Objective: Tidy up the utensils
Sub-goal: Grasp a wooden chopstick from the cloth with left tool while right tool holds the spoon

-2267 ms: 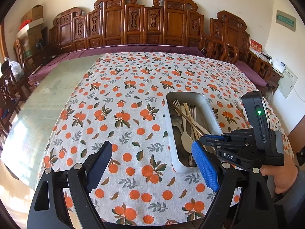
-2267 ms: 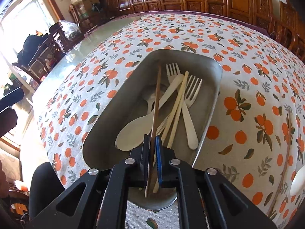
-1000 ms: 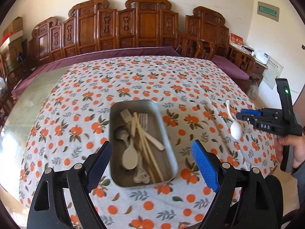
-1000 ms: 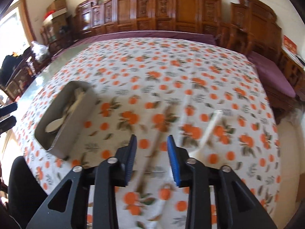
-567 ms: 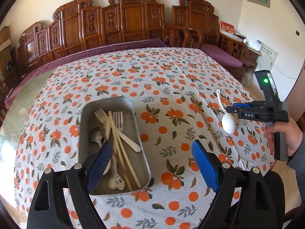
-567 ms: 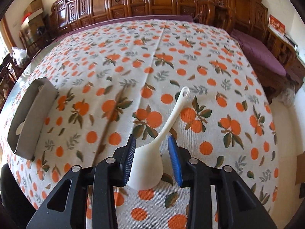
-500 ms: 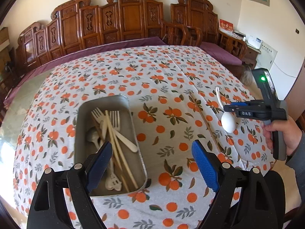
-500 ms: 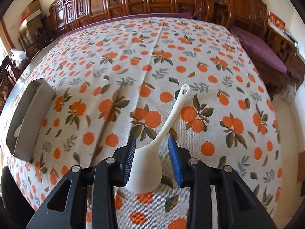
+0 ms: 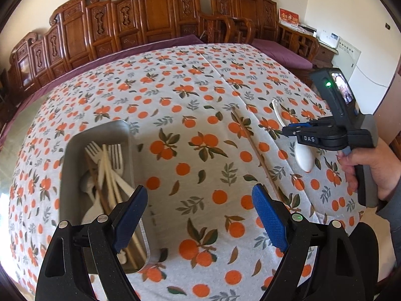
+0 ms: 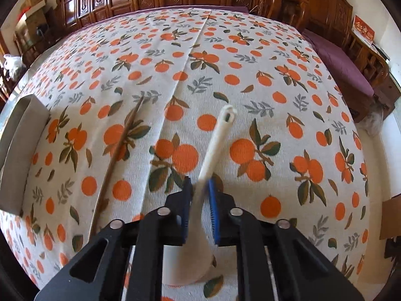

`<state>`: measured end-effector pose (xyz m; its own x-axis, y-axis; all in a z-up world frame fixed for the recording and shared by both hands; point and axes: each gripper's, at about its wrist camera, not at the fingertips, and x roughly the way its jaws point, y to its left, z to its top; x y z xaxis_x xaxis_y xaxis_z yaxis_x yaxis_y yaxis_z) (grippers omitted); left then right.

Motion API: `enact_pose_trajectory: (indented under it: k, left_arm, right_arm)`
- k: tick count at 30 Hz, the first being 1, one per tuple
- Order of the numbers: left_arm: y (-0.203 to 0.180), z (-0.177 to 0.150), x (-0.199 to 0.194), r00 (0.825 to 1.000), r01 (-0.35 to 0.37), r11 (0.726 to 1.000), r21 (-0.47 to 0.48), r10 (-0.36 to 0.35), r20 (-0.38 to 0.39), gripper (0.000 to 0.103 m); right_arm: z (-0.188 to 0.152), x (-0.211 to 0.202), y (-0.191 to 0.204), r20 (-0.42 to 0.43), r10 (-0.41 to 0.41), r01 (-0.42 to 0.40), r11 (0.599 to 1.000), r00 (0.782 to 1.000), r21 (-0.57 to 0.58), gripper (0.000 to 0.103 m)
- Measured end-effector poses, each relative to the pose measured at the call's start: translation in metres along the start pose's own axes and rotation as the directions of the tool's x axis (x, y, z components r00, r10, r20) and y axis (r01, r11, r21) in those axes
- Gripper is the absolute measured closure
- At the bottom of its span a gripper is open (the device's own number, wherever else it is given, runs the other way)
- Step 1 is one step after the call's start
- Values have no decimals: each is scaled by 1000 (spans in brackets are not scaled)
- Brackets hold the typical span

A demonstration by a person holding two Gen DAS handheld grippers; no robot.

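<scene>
The right tool (image 10: 199, 198) reaches out level over the desk (image 10: 225, 57), gripped pistol-style by the person's right hand (image 9: 368, 165), and its blue pads are closed narrowly around the neck of a white spoon (image 10: 213, 155), whose handle points away along the cloth and whose bowl lies under the tool. A brown chopstick (image 10: 115, 158) lies on the cloth just to its left. The left tool (image 9: 200, 215) hovers with its fingers spread wide, holding nothing, beside the metal tray (image 9: 75, 138) of forks (image 9: 117, 155), spoons and chopsticks.
</scene>
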<state>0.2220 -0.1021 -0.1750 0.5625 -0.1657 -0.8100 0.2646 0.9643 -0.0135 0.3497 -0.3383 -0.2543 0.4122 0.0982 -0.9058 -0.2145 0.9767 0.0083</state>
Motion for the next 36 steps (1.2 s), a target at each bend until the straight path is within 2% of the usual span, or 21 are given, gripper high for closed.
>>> enact_pose_trajectory:
  k: [7,12,16,24,26,28,32,36]
  left_arm:
    - [-16,6,27,999,21,1000,-19,-21,-31,21]
    - [-31,9,47,998,32,999,-20,-33,-50,21]
    - [-43,12,60,997,40,999,-13,-41,-68,22]
    - [-66,21,78,995,49,998,33,-46,-94,43]
    - [-72,23,83,993,56,998,41,-52,-102,52]
    - [-76,24,89,992,60,997,45,-55,-114,57]
    - [-84,24,103,988,63,996,58,-54,-146,76]
    - [-88,22,105,989,49,994,95,-35,-147,78]
  right_arm:
    - [-19,-11,-5,4,40,-40,999,999,-29,94]
    - [-30,-27,-8,42,81,-80,996,996,-29,98]
    - [-34,-33,-6,57,76,-73,996,995,-54,99]
    - [-41,-41,-14,93,112,-108,993,989,-44,99]
    - [-42,-43,-19,102,118,-115,993,988,-31,99]
    - [-42,-43,-24,106,120,-119,993,987,-19,99]
    - [-41,-48,-27,124,128,-128,992,984,-13,98]
    - [-39,-52,-28,135,134,-133,991,982,-12,98]
